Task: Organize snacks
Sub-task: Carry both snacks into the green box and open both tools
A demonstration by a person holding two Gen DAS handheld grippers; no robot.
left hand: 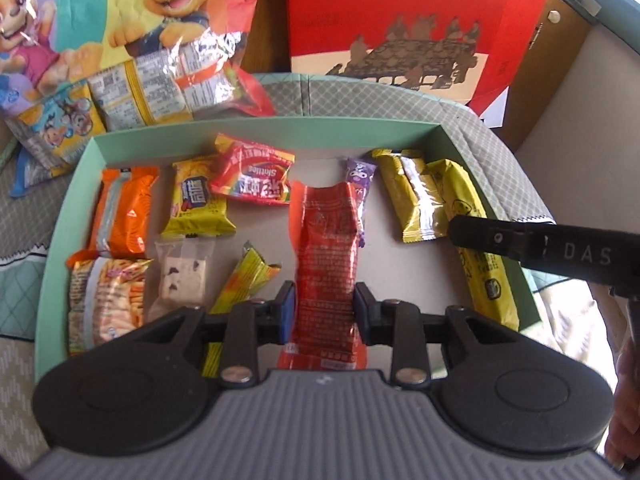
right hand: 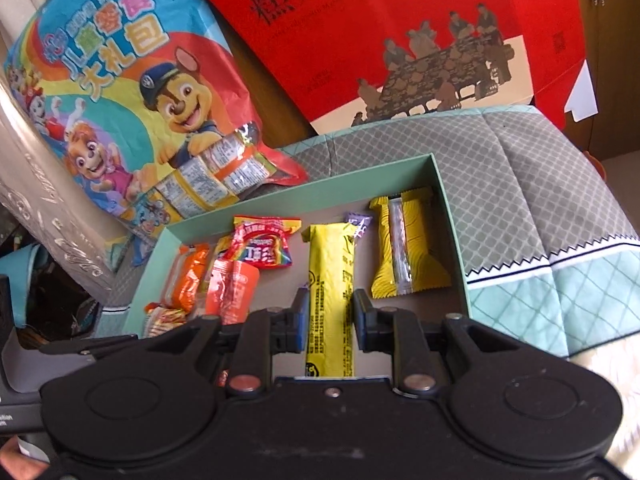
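Both hands are mid-placement over the shallow mint-green cardboard box [left hand: 60,216]. The left gripper [left hand: 323,306] clamps a long red foil snack packet [left hand: 326,248] at lower centre; the right gripper [right hand: 331,318] clamps a long yellow wrapped bar [right hand: 330,288]. Next, likely lowering each into a free gap and letting go.

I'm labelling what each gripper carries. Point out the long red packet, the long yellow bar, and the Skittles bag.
long red packet [left hand: 325,248]: left wrist view, middle of wrapper.
long yellow bar [right hand: 329,280]: right wrist view, mid-length of wrapper.
Skittles bag [left hand: 256,178]: left wrist view, rainbow front.
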